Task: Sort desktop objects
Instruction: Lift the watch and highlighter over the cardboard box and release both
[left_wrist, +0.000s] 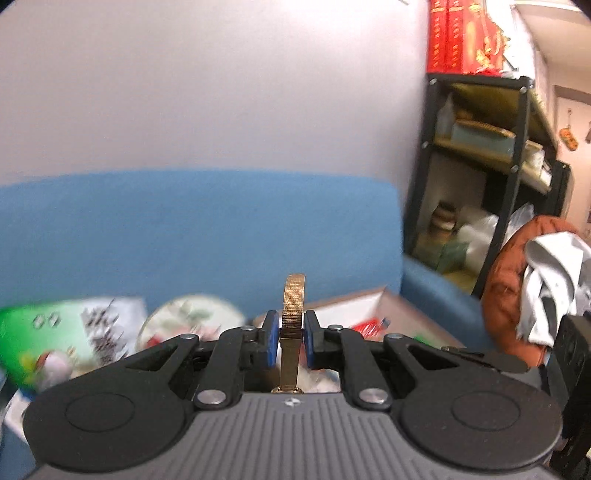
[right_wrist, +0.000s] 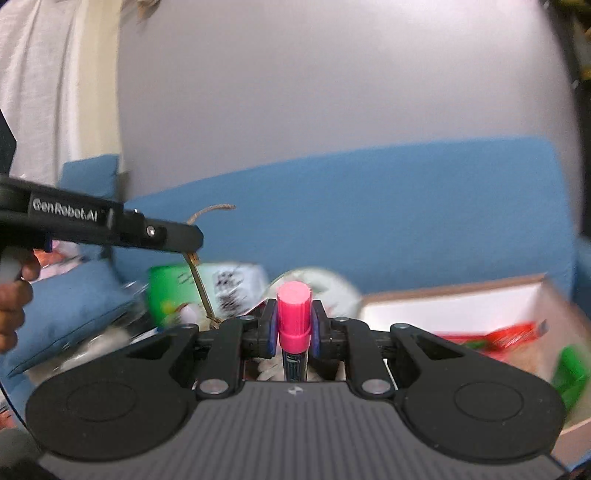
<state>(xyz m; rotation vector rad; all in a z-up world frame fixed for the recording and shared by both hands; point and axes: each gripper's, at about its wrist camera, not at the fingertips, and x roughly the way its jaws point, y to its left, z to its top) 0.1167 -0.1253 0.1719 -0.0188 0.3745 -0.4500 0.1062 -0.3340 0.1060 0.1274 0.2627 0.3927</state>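
My left gripper is shut on a gold mesh watch band that stands up between the blue pads. In the right wrist view the left gripper shows at the left with the gold band hanging below it. My right gripper is shut on a marker with a pink cap, held upright. Both are held above the cluttered desktop, in front of a blue sofa back.
An open cardboard box with red and green items sits to the right; it also shows in the left wrist view. A green-and-white packet and a round patterned tin lie ahead. A black shelf stands at the right.
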